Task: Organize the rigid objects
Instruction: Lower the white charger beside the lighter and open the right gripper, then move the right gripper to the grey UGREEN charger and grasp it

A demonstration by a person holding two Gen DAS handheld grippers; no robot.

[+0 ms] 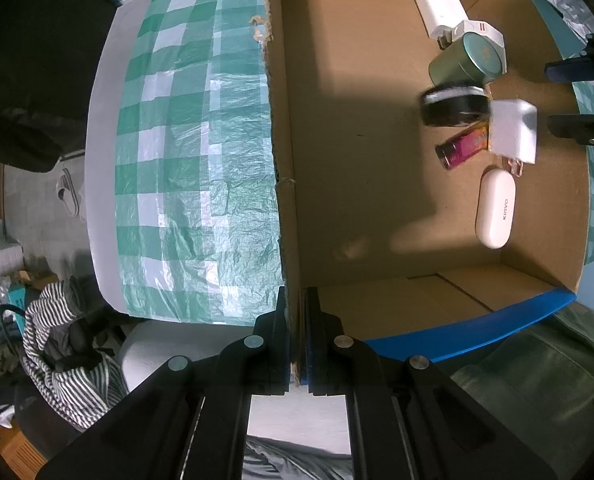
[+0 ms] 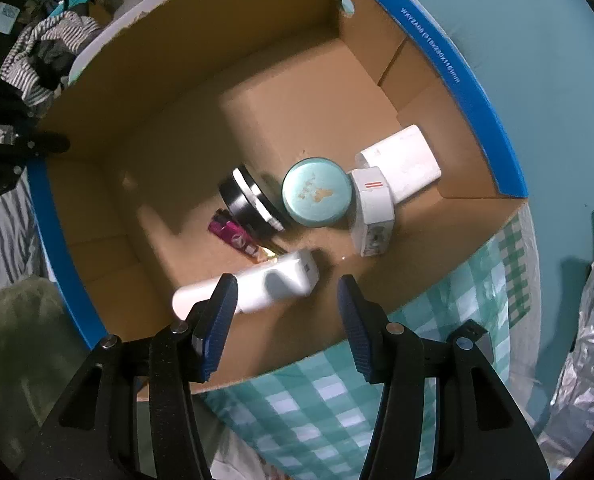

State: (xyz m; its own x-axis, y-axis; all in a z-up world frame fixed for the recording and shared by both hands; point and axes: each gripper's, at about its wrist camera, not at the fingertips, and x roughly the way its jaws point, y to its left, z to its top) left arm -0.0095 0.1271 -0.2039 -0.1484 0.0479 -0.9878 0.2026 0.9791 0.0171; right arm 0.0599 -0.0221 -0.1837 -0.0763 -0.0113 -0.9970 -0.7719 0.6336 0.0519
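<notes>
left gripper (image 1: 297,340): jaws closed tight on the near wall of the cardboard box (image 1: 377,312), one blue pad on each side of the wall's edge; it points straight down
right gripper (image 2: 287,320): jaws partly apart with nothing between the pads; it hangs above the box's right-hand side, over the white charger block (image 2: 293,280); in the left wrist view its dark fingertips (image 1: 569,70) show at the right rim of the box
white charger block: lies on the box floor just below the right gripper, blurred in both views; it lies across one end of the pink lighter (image 2: 233,234)
white oval case (image 1: 495,208): flat on the box floor, nearest the left gripper of all the items, apart from the rest
pink lighter: lies flat, just beside the black round tin (image 2: 249,206)
black round tin: tipped on its edge, leaning by the teal tin (image 2: 317,192)
teal tin: lies on its side, lid toward the right wrist camera, touching the white adapter with red stripes (image 2: 373,208)
white power brick (image 2: 405,168): in the box's far corner, against the striped adapter
checked cloth (image 1: 185,168): green and white, spread under and beside the box
</notes>
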